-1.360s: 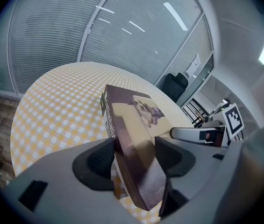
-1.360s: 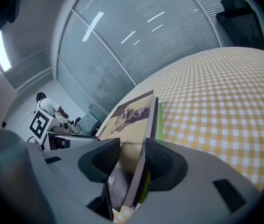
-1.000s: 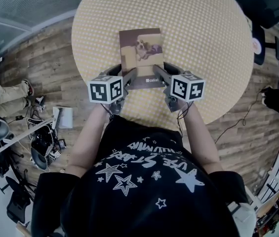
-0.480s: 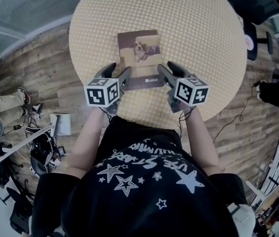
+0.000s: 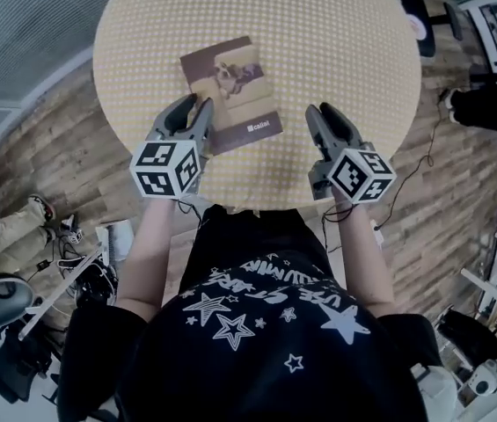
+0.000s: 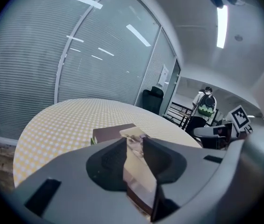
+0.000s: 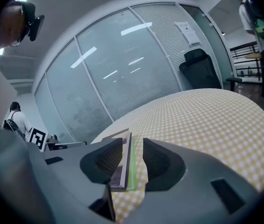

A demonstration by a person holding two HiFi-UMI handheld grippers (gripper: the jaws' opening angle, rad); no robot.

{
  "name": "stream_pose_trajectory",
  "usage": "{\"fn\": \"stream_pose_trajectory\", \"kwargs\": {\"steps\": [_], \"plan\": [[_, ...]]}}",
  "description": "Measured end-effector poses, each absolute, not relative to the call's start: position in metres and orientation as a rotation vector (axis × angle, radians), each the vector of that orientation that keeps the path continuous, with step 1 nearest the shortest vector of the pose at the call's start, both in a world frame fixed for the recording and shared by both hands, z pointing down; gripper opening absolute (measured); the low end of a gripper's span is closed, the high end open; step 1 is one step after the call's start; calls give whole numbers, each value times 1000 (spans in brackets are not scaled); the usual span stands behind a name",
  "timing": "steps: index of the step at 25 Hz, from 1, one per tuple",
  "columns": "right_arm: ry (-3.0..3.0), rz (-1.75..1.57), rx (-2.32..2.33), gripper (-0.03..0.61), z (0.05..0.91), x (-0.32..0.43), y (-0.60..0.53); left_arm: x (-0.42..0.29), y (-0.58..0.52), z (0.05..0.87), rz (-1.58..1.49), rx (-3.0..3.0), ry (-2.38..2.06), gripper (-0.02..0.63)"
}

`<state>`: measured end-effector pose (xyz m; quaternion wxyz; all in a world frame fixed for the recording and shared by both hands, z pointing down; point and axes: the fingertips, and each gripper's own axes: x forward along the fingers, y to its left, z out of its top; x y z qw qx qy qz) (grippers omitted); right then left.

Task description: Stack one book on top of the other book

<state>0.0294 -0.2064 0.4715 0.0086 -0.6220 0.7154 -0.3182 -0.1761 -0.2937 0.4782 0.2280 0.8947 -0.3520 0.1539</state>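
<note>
The book (image 5: 230,90) has a glossy paper cover; the table cloth (image 5: 336,60) looks matt, the floor (image 5: 46,161) wood-grained.

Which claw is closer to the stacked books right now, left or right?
Left. The left claw is at the book stack's near left edge; the right claw stands clear off its right. Both are closing, gripping nothing.

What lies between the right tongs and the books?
Only bare checkered tabletop, seen in the head view; the right tongs, closing with nothing between them, sit clear of the books.
</note>
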Motion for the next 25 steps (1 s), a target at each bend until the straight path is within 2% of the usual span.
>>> {"fn": "stream_pose_trajectory", "kwargs": {"steps": [2, 4, 8, 25], "plan": [[2218, -995, -1958, 128, 470, 33, -192, -170, -292, 471, 416, 2493, -977, 55], [2215, -991, -1954, 105, 466, 37, -179, -162, -284, 466, 411, 2506, -973, 38], [2232, -957, -1923, 69, 458, 44, -161, -143, -258, 460, 418, 2523, -937, 26], [2318, -793, -1710, 57, 416, 59, -29, -99, -71, 425, 403, 2584, -944, 21]]}}
